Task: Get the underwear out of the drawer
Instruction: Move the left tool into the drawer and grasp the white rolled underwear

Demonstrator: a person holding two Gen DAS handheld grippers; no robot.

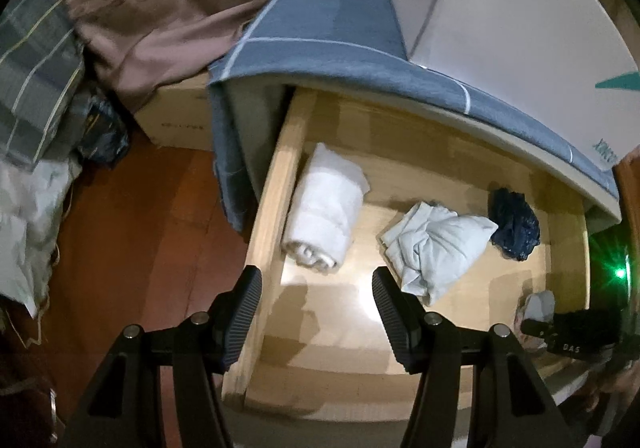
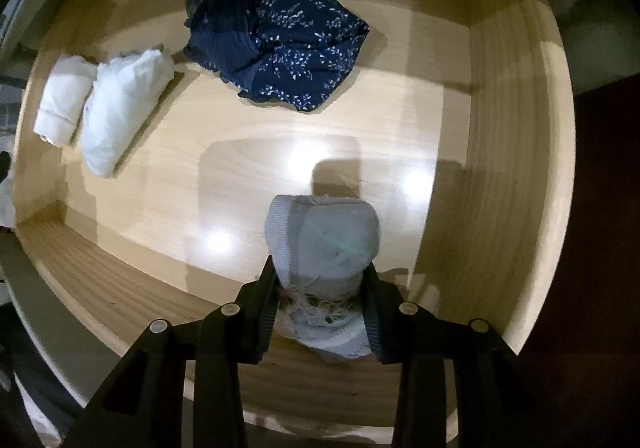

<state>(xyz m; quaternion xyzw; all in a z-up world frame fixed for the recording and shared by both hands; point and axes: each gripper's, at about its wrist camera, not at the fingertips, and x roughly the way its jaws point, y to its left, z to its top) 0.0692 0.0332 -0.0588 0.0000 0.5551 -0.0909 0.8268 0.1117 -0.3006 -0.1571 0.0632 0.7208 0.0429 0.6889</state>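
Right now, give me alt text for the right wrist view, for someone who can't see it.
The right gripper is shut on a rolled pale grey underwear piece over the wooden drawer. Further back on the drawer floor lie a crumpled navy patterned garment and two white rolled items at left.

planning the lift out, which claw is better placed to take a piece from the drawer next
Right. The right claw is already shut on the pale blue rolled underwear inside the drawer; the left claw hangs open and empty.
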